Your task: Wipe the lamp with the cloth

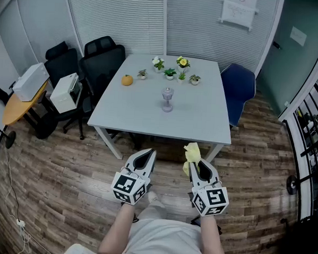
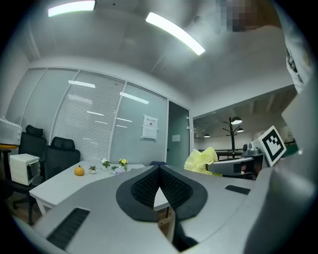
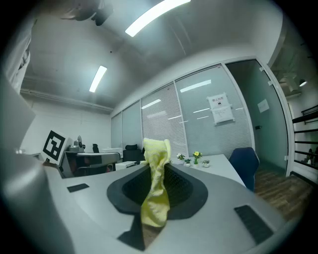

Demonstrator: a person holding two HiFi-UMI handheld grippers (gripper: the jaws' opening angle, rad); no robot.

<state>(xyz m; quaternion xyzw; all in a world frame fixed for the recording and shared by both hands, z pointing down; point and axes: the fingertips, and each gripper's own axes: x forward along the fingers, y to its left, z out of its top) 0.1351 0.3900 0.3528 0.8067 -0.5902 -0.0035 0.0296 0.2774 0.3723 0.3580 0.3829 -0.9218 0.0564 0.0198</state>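
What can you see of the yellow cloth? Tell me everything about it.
The yellow cloth is soft, nubby-looking fabric, bunched and twisted into a narrow strip. The right gripper is shut on its middle: one crumpled end stands up past the jaws, the other droops back between them. It is in the air above the wood floor, short of the white table; nothing else touches it.
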